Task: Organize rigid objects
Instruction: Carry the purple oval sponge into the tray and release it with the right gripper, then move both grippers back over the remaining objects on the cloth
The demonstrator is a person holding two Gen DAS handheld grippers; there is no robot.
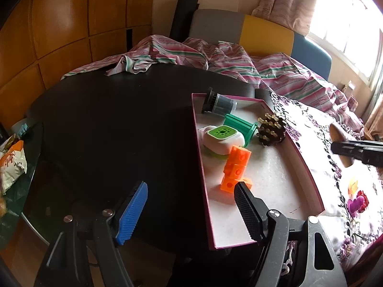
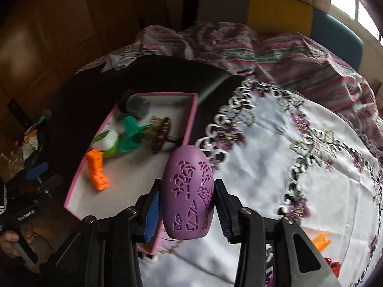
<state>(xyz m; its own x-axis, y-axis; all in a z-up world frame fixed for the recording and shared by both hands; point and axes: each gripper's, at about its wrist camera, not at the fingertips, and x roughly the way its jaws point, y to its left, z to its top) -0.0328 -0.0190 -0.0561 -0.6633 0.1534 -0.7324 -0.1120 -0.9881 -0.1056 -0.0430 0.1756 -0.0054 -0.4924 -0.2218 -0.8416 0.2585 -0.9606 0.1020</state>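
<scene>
My right gripper [image 2: 188, 183] is shut on a purple egg [image 2: 188, 203] with cut-out patterns, held above the near right corner of a pink-rimmed box [image 2: 191, 119]. Inside the box [image 1: 308, 177] lie an orange block chain [image 1: 235, 167], a white and green piece [image 1: 221, 138], a green spool [image 1: 240, 125], a brown peg ball [image 1: 271, 129] and a dark cylinder [image 1: 219, 104]. My left gripper [image 1: 189, 212] stands open over the box's near left wall, nothing pressed between its pads. Its black finger [image 1: 246, 212] hangs over the box's floor.
The box sits where a black table [image 1: 119, 131] meets a white embroidered cloth [image 2: 275, 155]. An orange piece [image 2: 320, 239] lies on the cloth. Striped bedding [image 1: 215, 55] lies behind, snack bags [image 1: 12, 165] at the left. A hand [image 2: 12, 241] grips the left tool.
</scene>
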